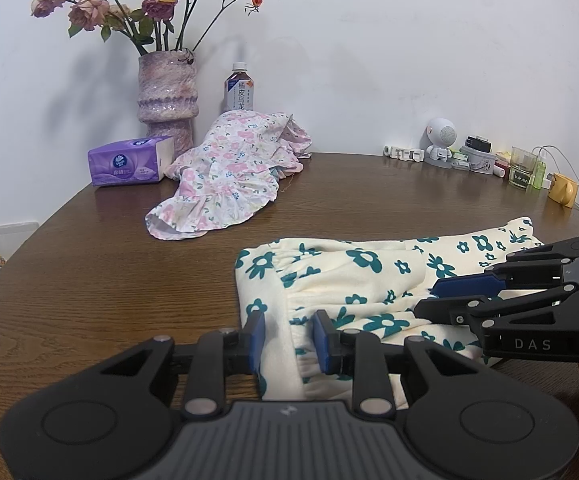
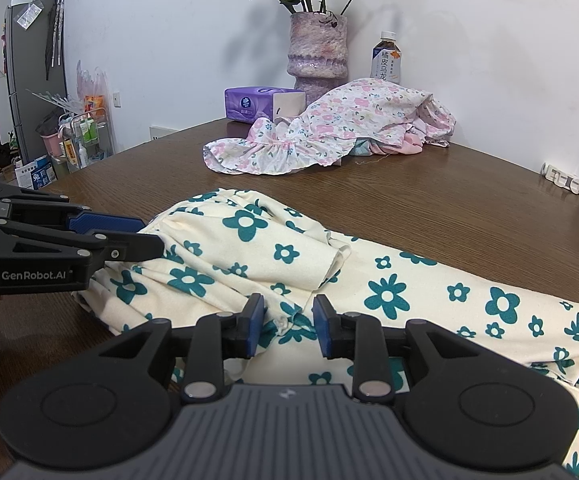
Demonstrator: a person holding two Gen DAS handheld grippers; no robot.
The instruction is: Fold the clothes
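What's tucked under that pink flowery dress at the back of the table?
Under the pink floral garment, some teal and pink cloth peeks out at its right edge. What those pieces are, and anything else beneath, is covered. The wooden table lies below.

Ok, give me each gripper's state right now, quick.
Left gripper: jaws part open around the cream garment with green flowers; a grip cannot be told.
Right gripper: the same, part open over that garment; cannot tell.

A lived-in home: a wooden table (image 1: 89, 272) with a vase (image 1: 167, 96) of roses far left, tissues (image 1: 129, 162), a fridge (image 2: 35, 80) beyond.
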